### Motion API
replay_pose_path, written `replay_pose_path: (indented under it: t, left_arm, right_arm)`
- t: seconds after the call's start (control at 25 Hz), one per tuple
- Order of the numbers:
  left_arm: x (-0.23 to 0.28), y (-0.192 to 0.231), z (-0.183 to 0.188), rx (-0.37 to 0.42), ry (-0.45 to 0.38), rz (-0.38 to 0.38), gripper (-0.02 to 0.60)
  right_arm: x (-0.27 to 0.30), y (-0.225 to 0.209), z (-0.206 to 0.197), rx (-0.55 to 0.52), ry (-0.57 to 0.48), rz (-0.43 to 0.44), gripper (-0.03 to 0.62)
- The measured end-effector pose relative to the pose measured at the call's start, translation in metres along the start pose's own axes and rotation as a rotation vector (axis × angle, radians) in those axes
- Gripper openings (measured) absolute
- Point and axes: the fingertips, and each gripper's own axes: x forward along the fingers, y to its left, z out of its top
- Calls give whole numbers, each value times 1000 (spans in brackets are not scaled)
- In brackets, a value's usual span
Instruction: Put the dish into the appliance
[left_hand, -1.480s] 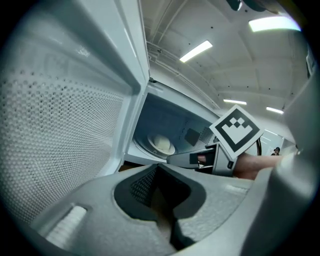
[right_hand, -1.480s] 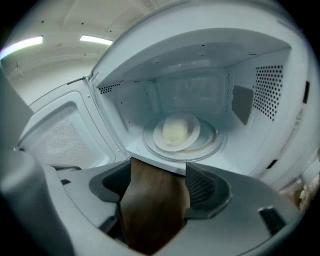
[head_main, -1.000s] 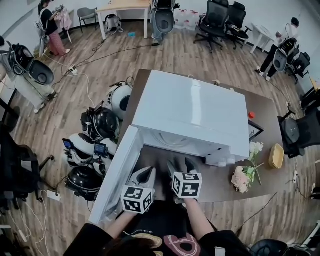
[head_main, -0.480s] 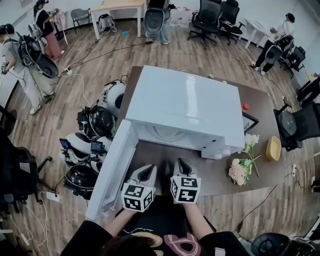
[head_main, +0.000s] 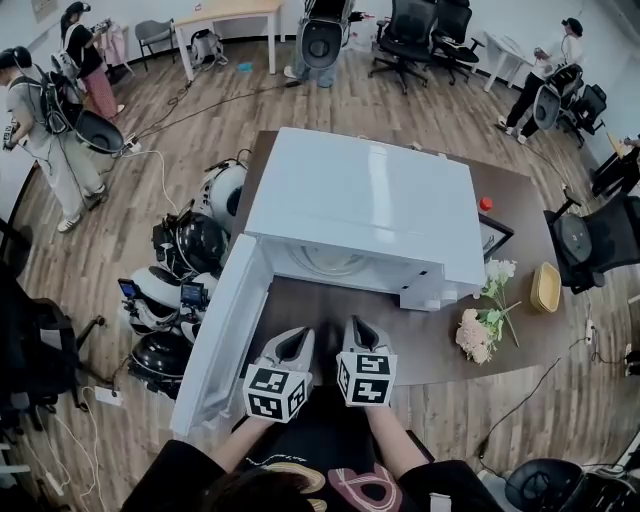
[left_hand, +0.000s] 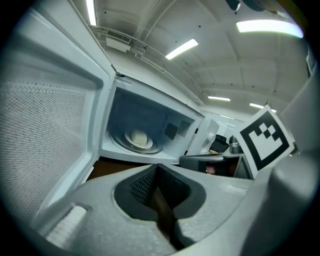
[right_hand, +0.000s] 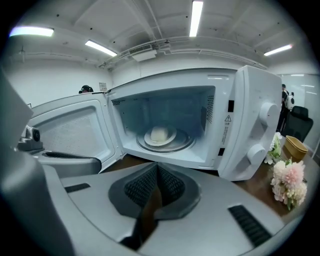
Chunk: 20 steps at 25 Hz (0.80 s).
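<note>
White door (head_main: 225, 335) stands swung wide at the left, with bare table (head_main: 320, 300) in front of the microwave (head_main: 370, 210). Left gripper (head_main: 291, 342) is pinched together, empty. The right gripper (head_main: 361, 330) jaws have just been closing on nothing — also together. Only the gripper views show the dish (right_hand: 160, 134), on the turntable inside; flowers (head_main: 480, 325) flank the right.

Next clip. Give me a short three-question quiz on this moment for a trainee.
1. True or false: the microwave door stands open.
2. Where is the dish? A on the turntable inside the microwave; B on the table beside the flowers; C on top of the microwave.
3. Fill in: the jaws of the left gripper and right gripper are both ____, with nothing between them.
Key: 1 true; 2 A; 3 shut.
</note>
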Motion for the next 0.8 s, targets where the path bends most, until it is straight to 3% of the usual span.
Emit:
replay_pose_path:
  t: [0.8]
  left_arm:
    - [-3,7,5,1,-19,25,9]
  right_arm:
    - [7,12,-4,-15,23,65,6]
